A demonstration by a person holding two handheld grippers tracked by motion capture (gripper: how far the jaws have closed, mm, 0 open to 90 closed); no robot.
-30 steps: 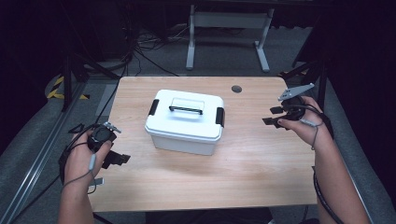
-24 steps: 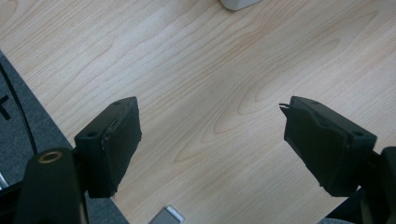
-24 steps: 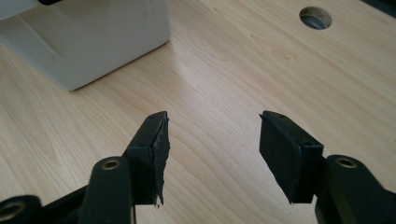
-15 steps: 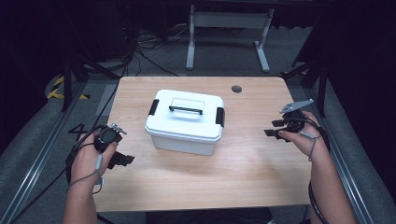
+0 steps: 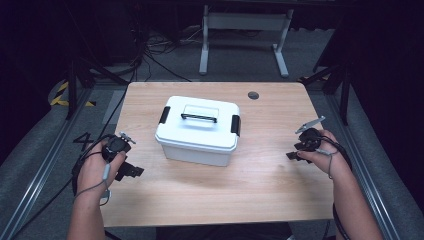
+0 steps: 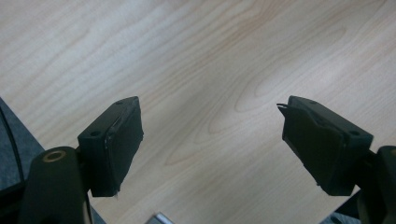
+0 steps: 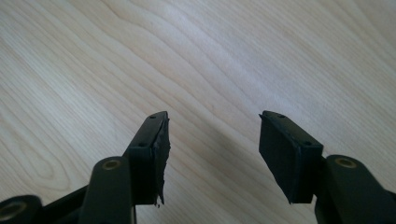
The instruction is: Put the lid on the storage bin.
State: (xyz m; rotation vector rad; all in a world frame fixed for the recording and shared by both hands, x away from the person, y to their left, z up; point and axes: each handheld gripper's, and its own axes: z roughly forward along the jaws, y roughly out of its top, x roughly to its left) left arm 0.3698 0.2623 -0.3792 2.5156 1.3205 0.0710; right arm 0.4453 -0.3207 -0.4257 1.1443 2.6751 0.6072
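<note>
Between your two grippers stands one obstacle: the white plastic lidded box with black side latches and a black top handle (image 5: pixel 198 130), near the middle of the pale wooden table (image 5: pixel 260 185). Bare wood runs along the near edge in front of it, and on either flank. Your left gripper (image 5: pixel 131 170) sits well apart from the box, jaws spread over bare wood (image 6: pixel 210 116). Your right gripper (image 5: pixel 292 156) likewise, with nothing between its jaws (image 7: pixel 212 140). A small dark round grommet (image 5: pixel 253 95) lies flush at the far edge.
</note>
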